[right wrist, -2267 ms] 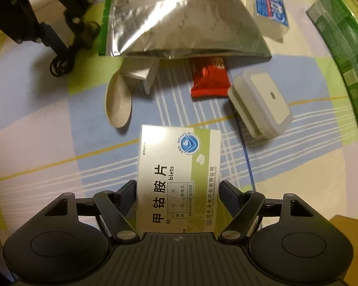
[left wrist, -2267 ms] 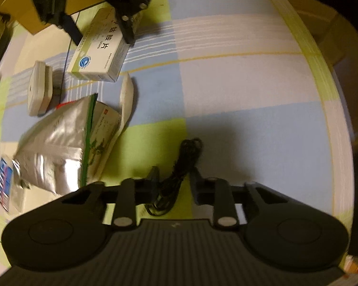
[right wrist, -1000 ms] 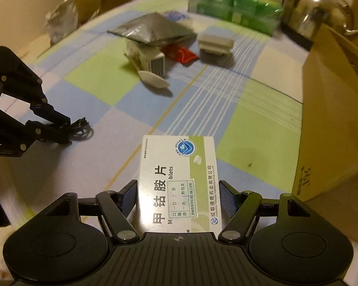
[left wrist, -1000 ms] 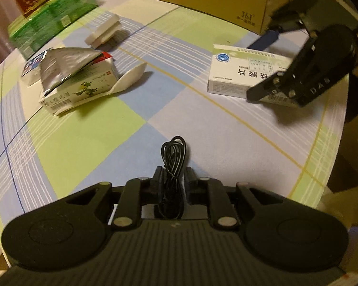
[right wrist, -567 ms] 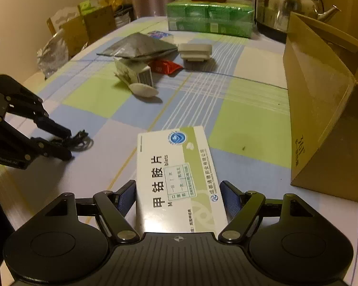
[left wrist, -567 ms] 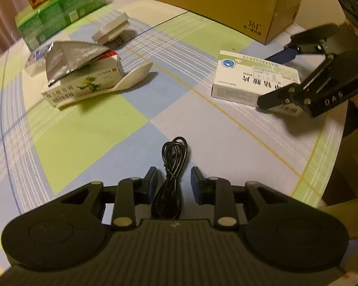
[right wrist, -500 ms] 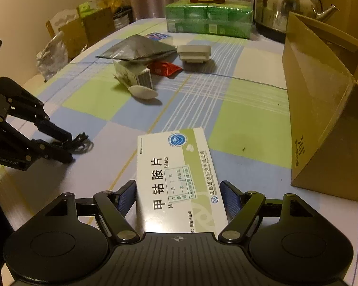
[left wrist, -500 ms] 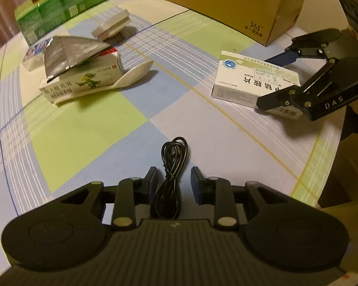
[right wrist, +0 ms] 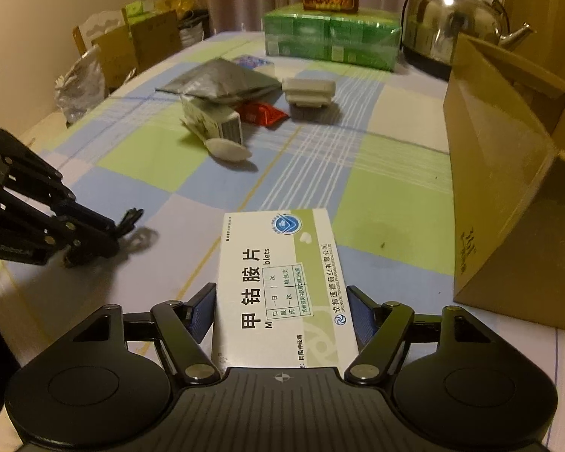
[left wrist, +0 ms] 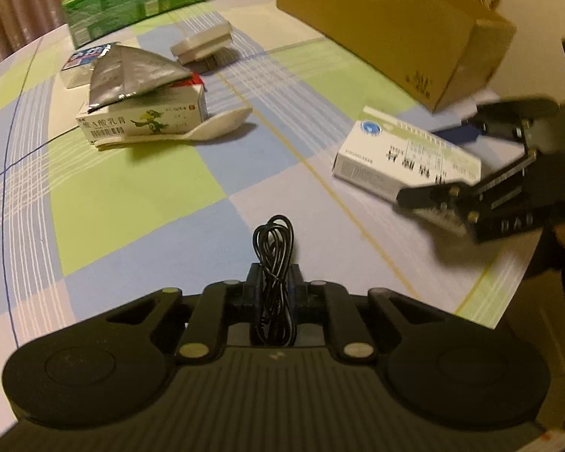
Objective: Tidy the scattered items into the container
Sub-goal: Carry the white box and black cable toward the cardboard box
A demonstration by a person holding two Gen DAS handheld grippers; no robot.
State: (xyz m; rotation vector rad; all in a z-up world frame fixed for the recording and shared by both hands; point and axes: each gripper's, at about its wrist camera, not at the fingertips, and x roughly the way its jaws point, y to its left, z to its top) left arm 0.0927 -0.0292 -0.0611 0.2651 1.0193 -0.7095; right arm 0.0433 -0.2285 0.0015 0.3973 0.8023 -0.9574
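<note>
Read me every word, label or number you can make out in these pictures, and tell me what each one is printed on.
"甲钴胺片" and "blets": medicine box between the right gripper's closing jaws.
"成都通德药业有限公司": same box, green edge.
"A 酸乳膏": white ointment box.
"DAS": right gripper body, left wrist view.
Printing on the cardboard box, green packs and blue packet: too blurred.

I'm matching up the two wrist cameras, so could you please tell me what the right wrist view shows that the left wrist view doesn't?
Only the right wrist view shows the steel kettle, the open inside of the cardboard box and the cartons beyond the table.

Only the left wrist view shows the coiled black cable pinched in the left claw, and the ointment box label.

Both show the medicine box between the right claw's closing fingers, the foil pouch and the green packs.
</note>
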